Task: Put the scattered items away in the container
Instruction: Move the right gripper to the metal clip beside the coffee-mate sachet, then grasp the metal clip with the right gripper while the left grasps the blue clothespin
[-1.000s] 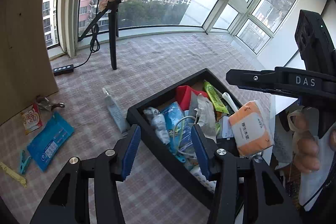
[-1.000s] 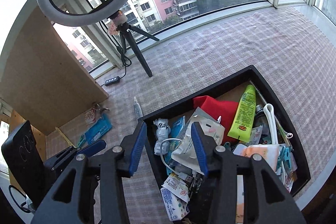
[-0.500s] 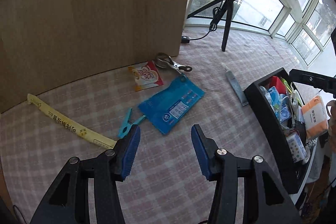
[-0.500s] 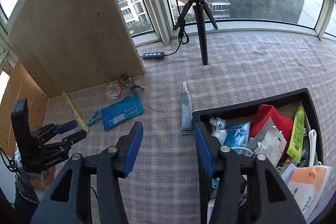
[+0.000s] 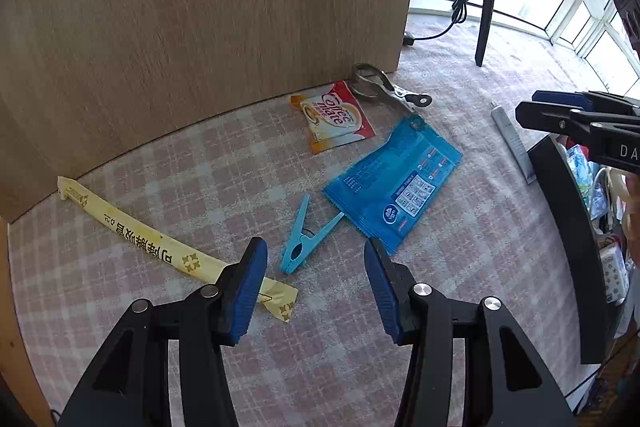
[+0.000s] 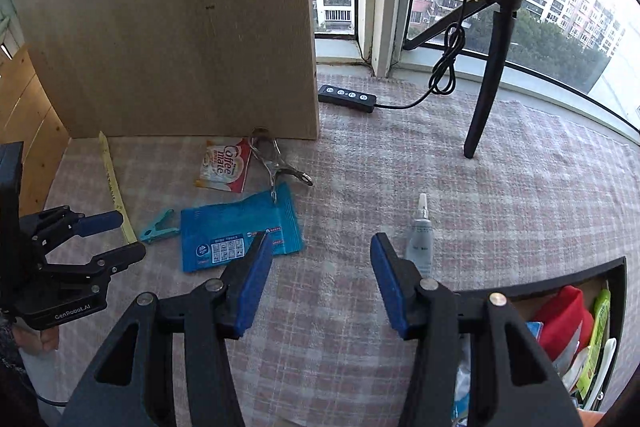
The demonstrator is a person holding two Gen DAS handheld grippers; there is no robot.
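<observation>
Risk here is mostly flat stuff: left gripper (image 5: 316, 283) hangs spread and empty over the teal clothespin (image 5: 306, 241), which lies just beside the blue wipes packet (image 5: 394, 187) and the yellow chopstick sleeve (image 5: 160, 245), so a sloppy pinch could snag two things or just skid on the checked cloth (image 5: 224, 155). Right gripper (image 6: 320, 279) is spread and empty too, near the glue tube (image 6: 420, 239) beside the black container (image 6: 552, 277)
</observation>
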